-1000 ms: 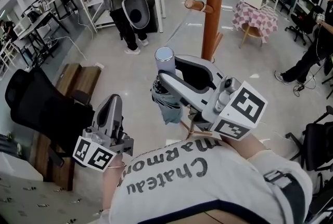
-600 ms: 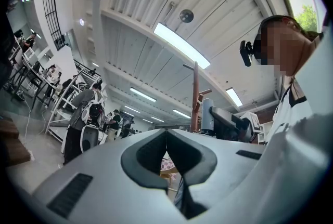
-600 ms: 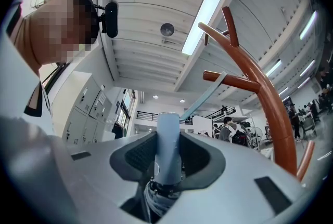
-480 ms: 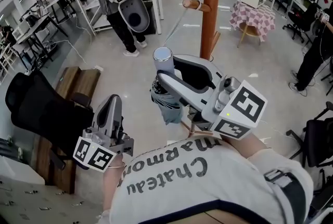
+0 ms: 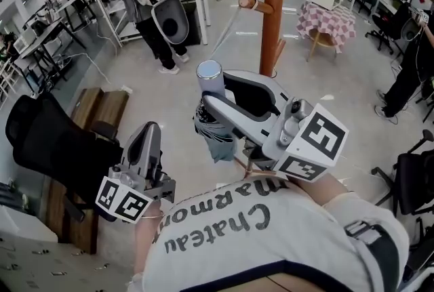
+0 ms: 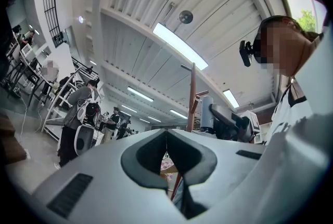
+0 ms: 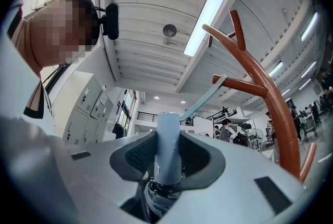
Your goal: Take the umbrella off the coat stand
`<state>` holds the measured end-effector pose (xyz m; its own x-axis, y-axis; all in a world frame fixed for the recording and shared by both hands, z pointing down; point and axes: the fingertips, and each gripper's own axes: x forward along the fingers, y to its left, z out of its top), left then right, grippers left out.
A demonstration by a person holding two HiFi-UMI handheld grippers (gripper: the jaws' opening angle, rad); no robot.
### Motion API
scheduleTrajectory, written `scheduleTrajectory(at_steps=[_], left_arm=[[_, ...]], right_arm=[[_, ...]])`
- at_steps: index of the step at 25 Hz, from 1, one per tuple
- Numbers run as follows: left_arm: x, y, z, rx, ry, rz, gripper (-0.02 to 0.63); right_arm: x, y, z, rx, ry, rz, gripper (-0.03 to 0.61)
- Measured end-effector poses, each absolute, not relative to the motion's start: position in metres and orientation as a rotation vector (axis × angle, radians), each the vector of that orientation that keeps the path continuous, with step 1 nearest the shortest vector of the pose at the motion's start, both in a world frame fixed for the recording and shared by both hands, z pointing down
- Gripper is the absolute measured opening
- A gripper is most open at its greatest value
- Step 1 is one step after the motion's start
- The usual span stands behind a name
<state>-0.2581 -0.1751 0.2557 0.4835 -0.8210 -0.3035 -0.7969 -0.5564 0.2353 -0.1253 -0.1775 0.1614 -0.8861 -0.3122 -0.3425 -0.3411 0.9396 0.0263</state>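
Observation:
A folded grey-blue umbrella (image 5: 214,137) hangs upright by its cylindrical handle (image 5: 209,72), and my right gripper (image 5: 215,91) is shut on that handle. In the right gripper view the handle (image 7: 167,147) stands between the shut jaws of the right gripper (image 7: 167,151). A thin strap (image 5: 229,30) runs from the handle up to a peg (image 5: 248,3) of the brown wooden coat stand (image 5: 273,19), and this strap (image 7: 204,100) still reaches the stand (image 7: 276,98). My left gripper (image 5: 149,135) is low at the left, shut and empty. Its jaws (image 6: 166,134) meet with nothing between them.
A black office chair (image 5: 51,141) and a wooden bench (image 5: 91,111) are at the left. A person with equipment (image 5: 159,19) stands behind. A small table with a checked cloth (image 5: 332,16) is at the back right, with another person (image 5: 407,70) and a black chair (image 5: 415,182) beside it.
Almost nothing: the right gripper and the umbrella handle sit slightly further left in the view. The strap stays on the peg, and the left gripper has not moved.

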Motion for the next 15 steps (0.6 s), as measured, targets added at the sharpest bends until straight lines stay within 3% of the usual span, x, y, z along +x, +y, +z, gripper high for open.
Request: scheduleTrajectory(at_steps=[15], left_arm=[[-0.2595,-0.1721,0.2558,2.637,-1.448,-0.590,0.025]], right_arm=[[-0.1275,-0.1747,0.1564,-0.466,2.744,0.096,0.149]])
